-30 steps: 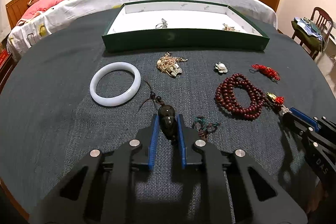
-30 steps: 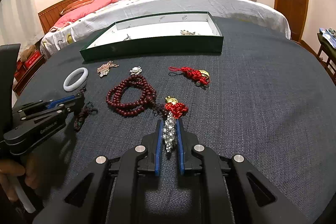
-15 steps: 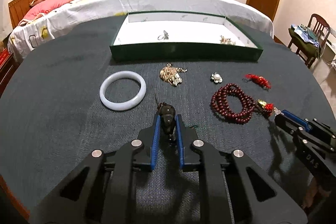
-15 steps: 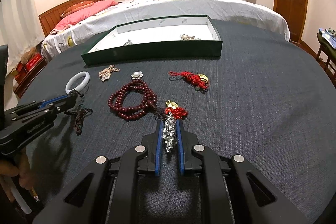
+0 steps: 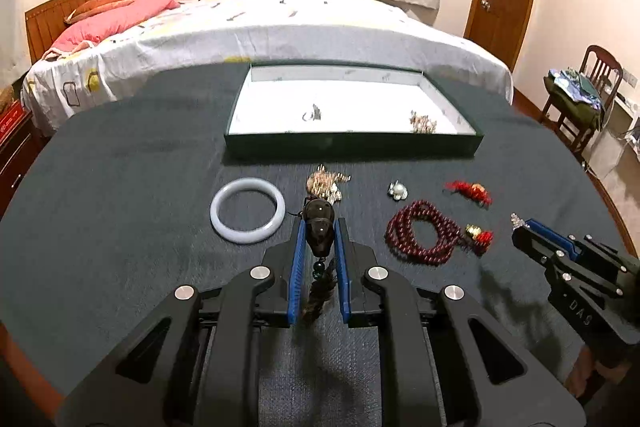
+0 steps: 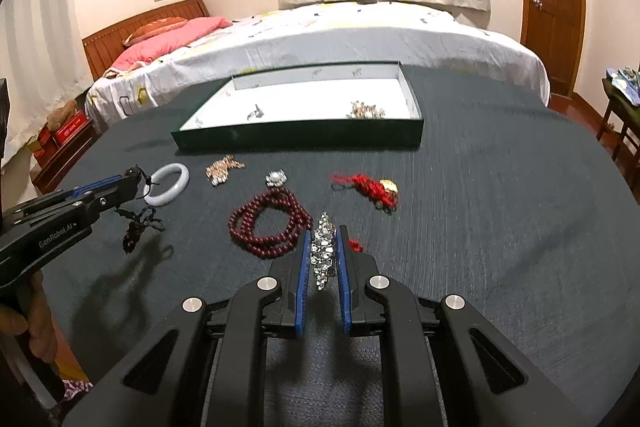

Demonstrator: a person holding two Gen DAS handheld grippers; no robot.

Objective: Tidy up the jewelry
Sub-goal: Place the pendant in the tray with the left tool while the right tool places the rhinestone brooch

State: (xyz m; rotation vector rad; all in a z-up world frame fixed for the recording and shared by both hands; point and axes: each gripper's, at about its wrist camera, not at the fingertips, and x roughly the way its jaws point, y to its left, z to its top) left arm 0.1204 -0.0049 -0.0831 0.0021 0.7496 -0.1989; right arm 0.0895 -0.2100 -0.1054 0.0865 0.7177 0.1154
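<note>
Both grippers lifted off dark cloth since earlier | marking "GenRobot.AI" on left gripper (image 5: 319, 223) body | left pinches dark brown oval pendant (image 5: 319, 229), right gripper (image 6: 323, 233) pinches silver rhinestone brooch (image 6: 323, 254), both short of green rectangular tray (image 6: 304, 138)

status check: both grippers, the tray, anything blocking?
Left gripper shut on dark pendant. Right gripper shut on rhinestone piece. Green tray ahead, two pieces inside. Gold brooch lies between left gripper and tray; clear if carried over.

A dark cloth-covered table (image 5: 120, 227) carries a green tray (image 5: 352, 145), white bangle (image 5: 248, 209), red beads (image 5: 420, 237).
</note>
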